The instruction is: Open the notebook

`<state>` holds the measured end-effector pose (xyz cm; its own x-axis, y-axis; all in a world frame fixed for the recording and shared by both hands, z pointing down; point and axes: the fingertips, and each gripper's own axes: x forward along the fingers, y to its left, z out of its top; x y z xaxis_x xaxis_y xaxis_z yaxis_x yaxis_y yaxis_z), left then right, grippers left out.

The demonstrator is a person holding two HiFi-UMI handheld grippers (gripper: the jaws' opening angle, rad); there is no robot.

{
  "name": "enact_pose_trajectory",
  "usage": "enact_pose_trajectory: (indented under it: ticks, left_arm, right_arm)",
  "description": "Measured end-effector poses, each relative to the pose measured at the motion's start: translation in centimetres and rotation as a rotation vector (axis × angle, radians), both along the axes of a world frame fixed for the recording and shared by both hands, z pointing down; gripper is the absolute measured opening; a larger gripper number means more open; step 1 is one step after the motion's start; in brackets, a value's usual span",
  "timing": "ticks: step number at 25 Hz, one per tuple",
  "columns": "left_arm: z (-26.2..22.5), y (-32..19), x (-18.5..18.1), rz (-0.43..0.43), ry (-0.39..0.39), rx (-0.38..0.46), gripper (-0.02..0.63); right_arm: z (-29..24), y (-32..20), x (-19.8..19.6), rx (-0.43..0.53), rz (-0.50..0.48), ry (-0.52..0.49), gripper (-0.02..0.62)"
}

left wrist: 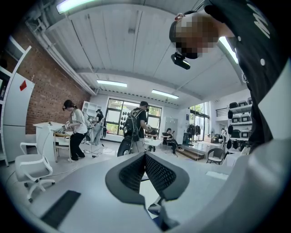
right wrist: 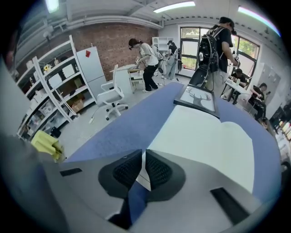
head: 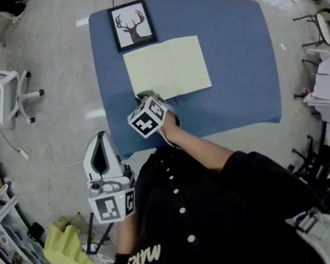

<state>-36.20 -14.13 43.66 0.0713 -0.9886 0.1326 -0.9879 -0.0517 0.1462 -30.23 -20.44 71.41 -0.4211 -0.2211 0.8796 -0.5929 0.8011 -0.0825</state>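
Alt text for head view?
Open notebook lies flat on a blue table, the right gripper at its near left corner. A framed deer picture lies beyond it; the left gripper is off the table.

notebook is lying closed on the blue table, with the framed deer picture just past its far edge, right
Not closed: the head view shows the notebook lying open, two blank pale pages side by side. It is on the blue table, with the framed deer picture just past its far edge.
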Motion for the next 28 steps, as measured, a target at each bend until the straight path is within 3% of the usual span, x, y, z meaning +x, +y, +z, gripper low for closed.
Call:
enact_pose_trajectory:
  ticks: [4,9,14,18,28]
  left_arm:
    - [-0.5,-0.3,0.2,0.010,0.001,0.015,0.003]
    - [-2.0,-0.7,1.0,0.032,-0.003,0.044,0.003]
    - [-4.1,-1.5,1.6,0.068,-0.010,0.098,0.003]
    - [-6.5,-2.1,2.5,0.105,-0.014,0.146,0.003]
    - [-11.3,-2.1,3.3,0.155,-0.043,0.215,0.003]
  right_arm:
    - [-2.3,-0.5,-0.2,-0.018,0.020,-0.121,0.021]
    - [-8.1,-2.4,1.8,0.071,0.037,-0.292,0.005]
    - [-18.6,-5.5,6.3,0.294,0.113,-0.503,0.005]
    - [-26.9,-6.6,12.3,0.489,0.212,-0.620,0.003]
    - [-38.5,-4.0,24.5,0.778,0.428,-0.752,0.003]
